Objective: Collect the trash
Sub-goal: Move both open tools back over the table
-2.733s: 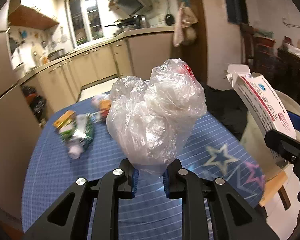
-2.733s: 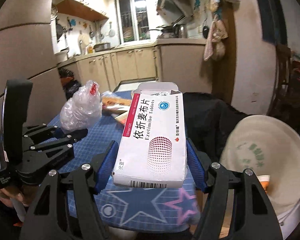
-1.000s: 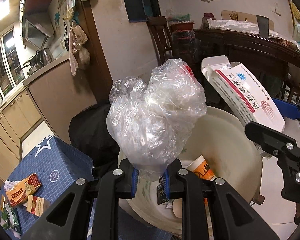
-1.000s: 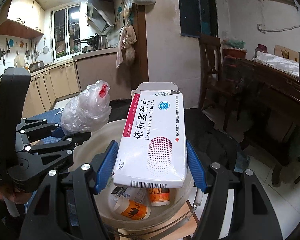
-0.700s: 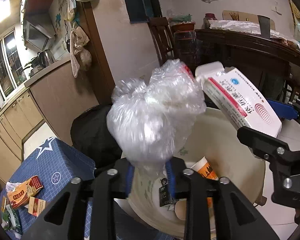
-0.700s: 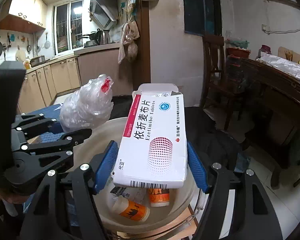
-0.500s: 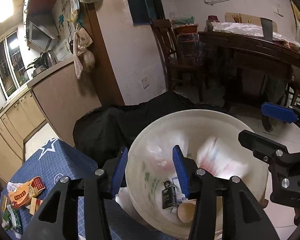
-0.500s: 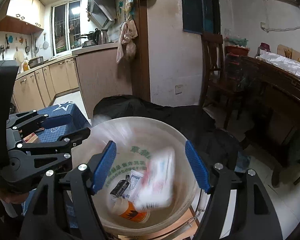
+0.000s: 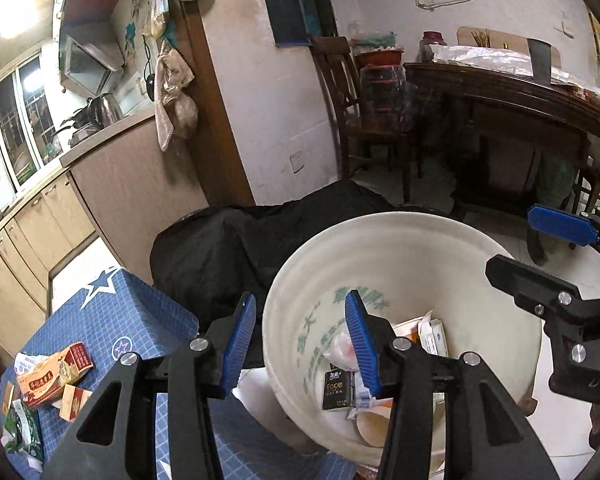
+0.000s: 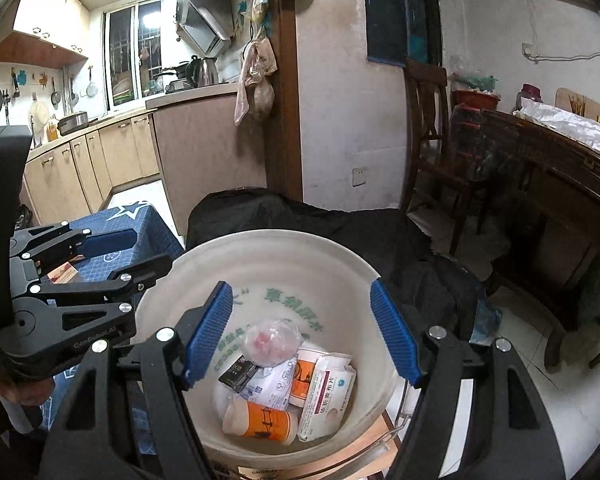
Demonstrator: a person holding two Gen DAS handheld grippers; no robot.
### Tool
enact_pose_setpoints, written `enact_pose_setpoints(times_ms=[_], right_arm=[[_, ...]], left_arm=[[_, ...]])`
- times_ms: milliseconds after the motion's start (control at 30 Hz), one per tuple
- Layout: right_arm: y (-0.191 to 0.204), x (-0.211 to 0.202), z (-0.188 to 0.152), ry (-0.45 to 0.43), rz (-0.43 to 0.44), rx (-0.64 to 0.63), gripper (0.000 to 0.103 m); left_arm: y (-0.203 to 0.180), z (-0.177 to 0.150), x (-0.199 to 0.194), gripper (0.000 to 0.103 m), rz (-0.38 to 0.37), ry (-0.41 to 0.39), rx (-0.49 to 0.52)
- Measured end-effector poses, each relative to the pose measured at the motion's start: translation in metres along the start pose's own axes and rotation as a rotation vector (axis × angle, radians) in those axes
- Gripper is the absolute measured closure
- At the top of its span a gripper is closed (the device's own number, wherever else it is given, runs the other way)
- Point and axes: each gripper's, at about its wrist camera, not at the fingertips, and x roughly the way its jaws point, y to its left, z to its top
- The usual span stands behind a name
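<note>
A cream plastic bucket (image 10: pixel 284 242) stands below both grippers; it also shows in the left wrist view (image 9: pixel 384 224). Inside lie the crumpled clear plastic bag (image 10: pixel 272 340), the white medicine box (image 10: pixel 326 396), an orange paper cup (image 10: pixel 260 422) and other wrappers. My right gripper (image 10: pixel 300 332) is open and empty above the bucket. My left gripper (image 9: pixel 300 344) is open and empty over the bucket's near rim. More trash, an orange-red packet (image 9: pixel 54 372) and a green wrapper (image 9: pixel 20 432), lies on the blue table (image 9: pixel 112 320).
A black cloth-covered object (image 10: pixel 300 212) sits behind the bucket. A wooden chair (image 10: pixel 428 128) and a dark wooden table (image 10: pixel 560 184) stand to the right. Kitchen cabinets (image 10: pixel 100 160) run along the left. The bucket rests on a wooden stool (image 10: pixel 372 452).
Both grippers opened over the bucket. The plastic bag fell from the left one and the medicine box from the right one; both now lie inside the bucket.
</note>
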Motion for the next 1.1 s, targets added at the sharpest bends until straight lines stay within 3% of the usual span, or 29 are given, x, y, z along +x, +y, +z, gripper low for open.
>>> enact_pose_setpoints(times_ms=[233, 433, 767, 967, 1100], right_arm=[[0.022, 0.003, 0.001, -0.001, 0.037, -0.025, 0.035], [0.067, 0.013, 0.002, 0.009, 0.121, -0.079, 0.035], [0.179, 0.039, -0.007, 0.047, 0.324, -0.238, 0.034], [0.245, 0.072, -0.017, 0.095, 0.417, -0.361, 0.025], [0.276, 0.092, -0.022, 0.12, 0.463, -0.448, 0.013]], left_arm=[[0.032, -0.024, -0.013, 0.055, 0.042, 0.012, -0.049], [0.087, -0.058, -0.029, 0.055, 0.105, 0.038, -0.144], [0.185, -0.144, -0.069, 0.049, 0.321, 0.103, -0.286], [0.235, -0.213, -0.098, 0.048, 0.421, 0.178, -0.401], [0.27, -0.252, -0.128, 0.045, 0.482, 0.19, -0.515]])
